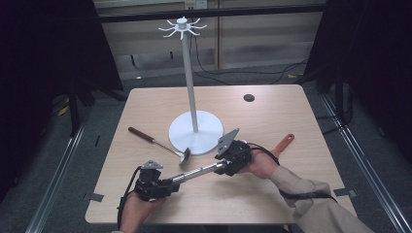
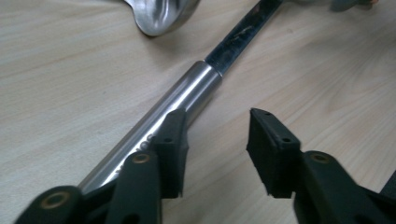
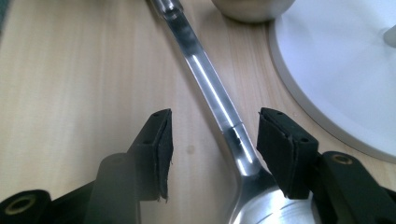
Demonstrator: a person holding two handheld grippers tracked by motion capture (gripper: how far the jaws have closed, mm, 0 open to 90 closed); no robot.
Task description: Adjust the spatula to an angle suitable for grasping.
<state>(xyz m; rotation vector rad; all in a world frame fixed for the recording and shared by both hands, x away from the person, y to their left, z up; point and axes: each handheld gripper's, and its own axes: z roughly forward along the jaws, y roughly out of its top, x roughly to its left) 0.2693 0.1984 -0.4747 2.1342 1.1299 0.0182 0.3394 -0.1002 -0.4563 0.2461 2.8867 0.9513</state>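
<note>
A steel utensil (image 1: 197, 171) lies on the wooden table (image 1: 272, 116) between my two grippers. In the left gripper view its thick round handle (image 2: 187, 93) runs under and past the left finger (image 2: 170, 140); the left gripper (image 2: 217, 140) stands open, with bare table in the gap. In the high view the left gripper (image 1: 174, 183) is at the handle end. The right gripper (image 1: 219, 167) is at the head end. In its own view the right gripper (image 3: 212, 140) is open around the thin neck (image 3: 219, 107), with the pads not pressing it.
A white hook stand (image 1: 190, 73) rises from a round base (image 1: 206, 128) mid-table; the base (image 3: 345, 70) lies close to the right gripper. A brown-handled ladle (image 1: 155, 141) rests left of it, bowl (image 2: 159, 14) near the utensil. An orange-handled tool (image 1: 284, 144) lies right.
</note>
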